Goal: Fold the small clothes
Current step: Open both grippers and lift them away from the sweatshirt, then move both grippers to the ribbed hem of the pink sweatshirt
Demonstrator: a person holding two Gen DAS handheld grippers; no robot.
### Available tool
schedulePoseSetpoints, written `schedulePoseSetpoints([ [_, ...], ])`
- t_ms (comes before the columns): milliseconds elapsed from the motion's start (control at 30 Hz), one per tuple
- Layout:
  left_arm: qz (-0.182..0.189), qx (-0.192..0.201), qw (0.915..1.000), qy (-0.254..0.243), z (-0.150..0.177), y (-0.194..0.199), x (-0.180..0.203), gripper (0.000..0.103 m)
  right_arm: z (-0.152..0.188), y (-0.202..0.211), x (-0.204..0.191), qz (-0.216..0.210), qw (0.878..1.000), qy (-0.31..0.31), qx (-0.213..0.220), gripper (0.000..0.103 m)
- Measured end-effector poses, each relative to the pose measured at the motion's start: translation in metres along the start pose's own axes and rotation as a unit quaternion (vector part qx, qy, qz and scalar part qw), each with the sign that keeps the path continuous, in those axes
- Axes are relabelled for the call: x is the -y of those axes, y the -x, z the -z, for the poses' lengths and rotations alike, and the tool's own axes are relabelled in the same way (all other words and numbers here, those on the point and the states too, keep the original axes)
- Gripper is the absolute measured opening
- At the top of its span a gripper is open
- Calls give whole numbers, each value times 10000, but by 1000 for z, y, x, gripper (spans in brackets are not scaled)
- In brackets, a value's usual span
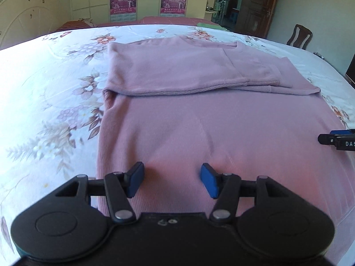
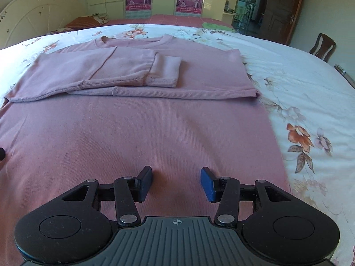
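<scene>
A pink long-sleeved sweater [image 1: 199, 122] lies flat on the floral bedsheet [image 1: 44, 88], collar at the far end, both sleeves folded across its chest [image 2: 124, 73]. My left gripper [image 1: 172, 180] hovers open over the sweater's near left part, blue pads apart with only flat fabric below them. My right gripper [image 2: 176, 182] is open too, above the near right part of the sweater [image 2: 155, 133]. The right gripper's fingertips [image 1: 337, 139] show at the right edge of the left wrist view. A dark tip of the left gripper [image 2: 1, 153] peeks in at the left edge of the right wrist view.
The bedsheet [image 2: 310, 110] spreads wide on both sides of the sweater. A white headboard [image 2: 33, 17] stands at the far left, a wooden chair [image 2: 322, 46] at the far right. A green cloth [image 2: 217, 26] lies on a red cover beyond the sheet.
</scene>
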State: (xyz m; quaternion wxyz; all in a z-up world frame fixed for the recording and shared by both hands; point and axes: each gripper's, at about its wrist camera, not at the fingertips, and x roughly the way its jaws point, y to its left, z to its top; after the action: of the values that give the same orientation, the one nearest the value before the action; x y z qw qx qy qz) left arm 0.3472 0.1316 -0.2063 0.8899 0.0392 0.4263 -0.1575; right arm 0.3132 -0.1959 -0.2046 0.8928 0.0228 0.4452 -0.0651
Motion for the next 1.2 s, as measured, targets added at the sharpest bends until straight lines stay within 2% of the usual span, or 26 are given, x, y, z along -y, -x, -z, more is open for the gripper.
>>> schedulePoseSetpoints([
  [100,-134,-15,9993,362,6,17,3,56,2,15,-2,-291,9995,-11,134,47],
  [167,-47,43,9984,563,7,29,12,56,4,26,-13,-637,9976,42,268,47],
  [267,33,85,9989,455,13,39,42,56,13,36,-35,-1123,9927,318,295,47],
  [333,33,45,9992,393,22,42,61,56,24,40,-45,-1277,9898,578,269,47],
  [467,-227,-161,9990,344,48,40,80,57,50,44,-33,-1304,9877,858,133,47],
  [567,-548,-24,9982,227,66,47,86,59,65,50,-5,-1206,9883,925,140,47],
  [767,-846,-8,9950,532,75,58,90,63,85,65,35,-1169,9886,937,143,47],
  [867,-937,-31,9941,539,79,62,92,69,92,73,39,-1149,9886,963,155,47],
  [1067,-880,-63,9944,584,83,73,86,75,98,85,40,-984,9914,842,190,47],
  [1200,-851,221,9944,594,84,95,72,77,96,97,41,-949,9944,390,254,47],
])
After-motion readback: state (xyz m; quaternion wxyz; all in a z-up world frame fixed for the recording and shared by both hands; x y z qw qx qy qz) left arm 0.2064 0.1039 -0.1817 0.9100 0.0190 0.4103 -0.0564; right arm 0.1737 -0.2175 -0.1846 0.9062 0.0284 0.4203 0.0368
